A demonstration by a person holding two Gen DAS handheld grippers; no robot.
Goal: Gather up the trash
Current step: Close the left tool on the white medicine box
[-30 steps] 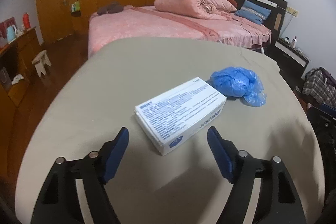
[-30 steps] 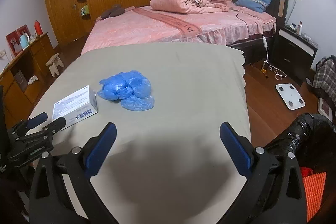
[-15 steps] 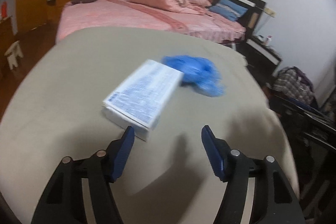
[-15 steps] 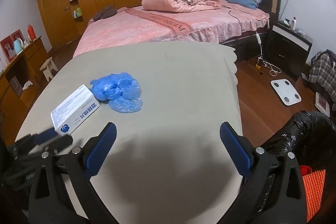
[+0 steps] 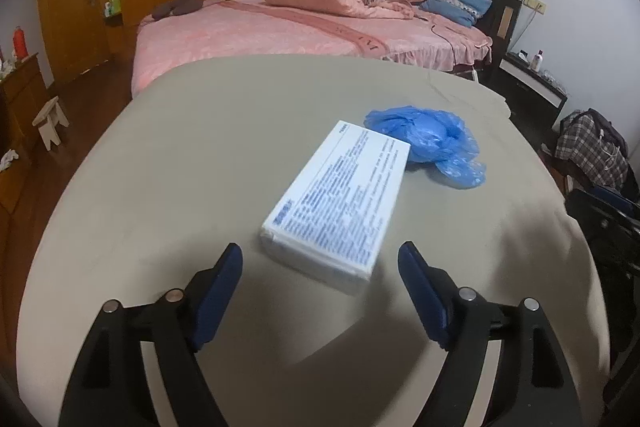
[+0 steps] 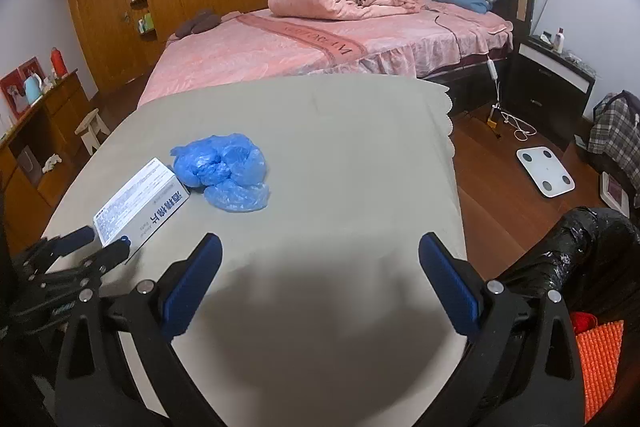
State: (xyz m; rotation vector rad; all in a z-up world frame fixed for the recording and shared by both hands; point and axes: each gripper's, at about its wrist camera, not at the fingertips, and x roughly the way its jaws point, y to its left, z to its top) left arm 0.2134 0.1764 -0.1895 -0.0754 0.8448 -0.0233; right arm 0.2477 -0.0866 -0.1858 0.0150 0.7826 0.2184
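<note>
A white box with blue print lies flat on the grey table, with crumpled blue plastic just behind it. My left gripper is open, its blue pads either side of the box's near end, not touching it. In the right wrist view the box and blue plastic lie at the left, with the left gripper at the box's near end. My right gripper is open and empty over bare table, to the right of both.
A black trash bag stands on the floor off the table's right edge, with an orange mat beside it. A pink bed lies beyond the table. A white scale and a nightstand are to the right.
My left gripper has swung around so that the box now lies lengthwise between its open pads. The right gripper has stayed open and nearly still.
</note>
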